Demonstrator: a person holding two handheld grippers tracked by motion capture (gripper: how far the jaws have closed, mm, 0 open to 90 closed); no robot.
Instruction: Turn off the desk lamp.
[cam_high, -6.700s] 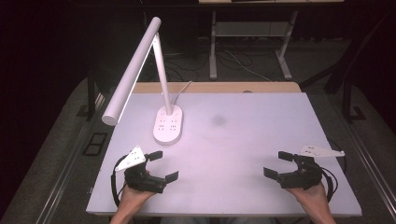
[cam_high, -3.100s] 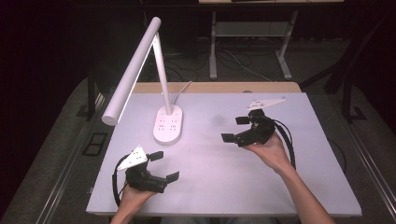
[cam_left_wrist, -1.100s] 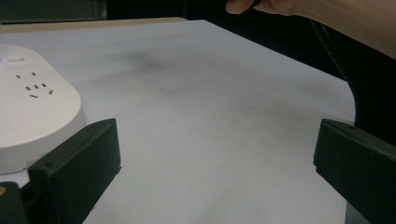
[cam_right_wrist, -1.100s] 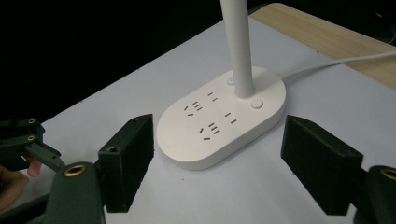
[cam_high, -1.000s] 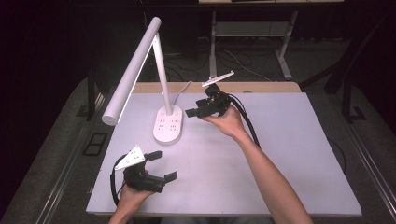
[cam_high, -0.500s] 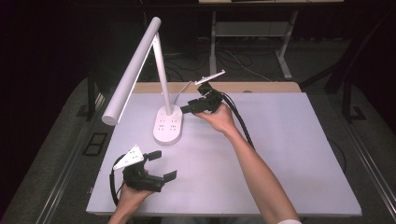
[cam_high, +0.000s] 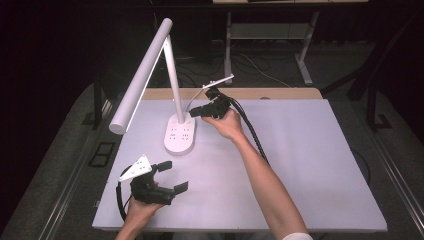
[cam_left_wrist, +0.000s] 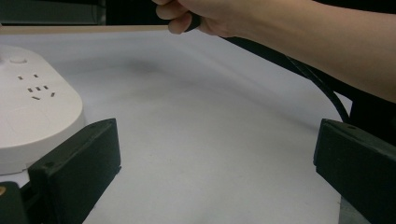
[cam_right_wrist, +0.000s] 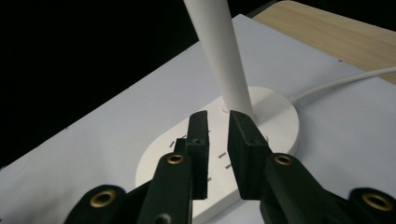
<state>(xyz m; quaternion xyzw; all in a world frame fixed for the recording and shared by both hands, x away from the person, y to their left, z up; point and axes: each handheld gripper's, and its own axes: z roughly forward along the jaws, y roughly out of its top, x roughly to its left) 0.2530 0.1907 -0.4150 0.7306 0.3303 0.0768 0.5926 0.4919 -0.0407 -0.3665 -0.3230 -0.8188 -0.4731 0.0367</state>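
On the matte white table (cam_high: 310, 165), the right hand-held gripper (cam_right_wrist: 218, 122) — jaws just narrowed, gripping nothing — hovers over the lamp's smooth oval base (cam_right_wrist: 280, 116).

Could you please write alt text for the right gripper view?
The right claw, jaws nearly shut with nothing between them after closing, hangs over the white lamp base just before the lamp's stem. A white cable leaves the base.
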